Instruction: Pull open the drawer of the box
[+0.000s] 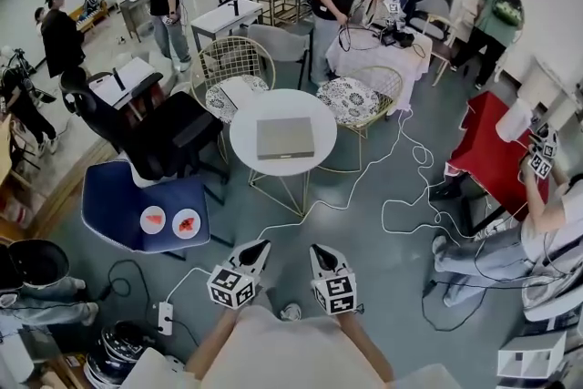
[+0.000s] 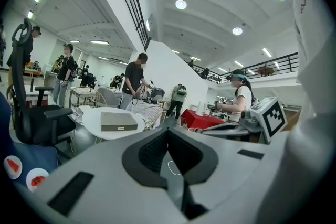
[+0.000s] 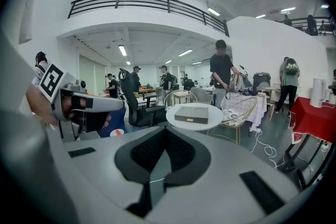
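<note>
Head view: left gripper (image 1: 260,246) and right gripper (image 1: 319,249) are held side by side, low and close to the person. Both point forward toward the round white table (image 1: 244,150). Both pairs of jaws are pressed together with nothing between them. A blue seat (image 1: 118,196) stands to the left of their line. The flat grey box (image 1: 285,138) lies at the table's centre, straight ahead, well apart from the fingertips and untouched. People stand at other tables beyond.

grey grippers (image 1: 260,247), black-and-white marker cubes (image 1: 231,287)
</note>
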Tool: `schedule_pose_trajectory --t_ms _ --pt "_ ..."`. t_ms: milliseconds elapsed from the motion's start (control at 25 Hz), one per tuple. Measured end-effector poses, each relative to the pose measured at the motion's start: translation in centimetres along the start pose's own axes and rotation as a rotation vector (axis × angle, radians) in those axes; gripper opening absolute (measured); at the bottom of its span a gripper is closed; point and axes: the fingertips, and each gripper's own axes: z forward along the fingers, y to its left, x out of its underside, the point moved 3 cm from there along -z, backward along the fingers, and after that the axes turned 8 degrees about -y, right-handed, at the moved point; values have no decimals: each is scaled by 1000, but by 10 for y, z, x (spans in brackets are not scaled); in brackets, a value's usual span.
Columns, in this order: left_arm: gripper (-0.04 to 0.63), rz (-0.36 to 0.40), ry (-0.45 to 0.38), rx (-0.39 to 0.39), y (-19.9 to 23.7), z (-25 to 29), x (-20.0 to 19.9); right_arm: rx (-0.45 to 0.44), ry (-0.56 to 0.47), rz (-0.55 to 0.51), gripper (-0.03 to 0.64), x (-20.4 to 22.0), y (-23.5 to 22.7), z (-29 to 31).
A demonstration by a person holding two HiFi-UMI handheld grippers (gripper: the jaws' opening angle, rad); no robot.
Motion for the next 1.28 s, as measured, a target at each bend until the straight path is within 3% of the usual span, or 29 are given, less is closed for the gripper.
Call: schedule_pose_trajectory --t_ms 400,760,1280 --pt "11 -12 -5 -22 16 14 -2 -24 14 -19 15 -5 -11 19" --pt "11 -24 -2 4 26 41 4 -18 24 -28 15 -2 -29 36" --pt "11 -55 12 17 85 100 0 3 61 -13 15 -2 -64 105"
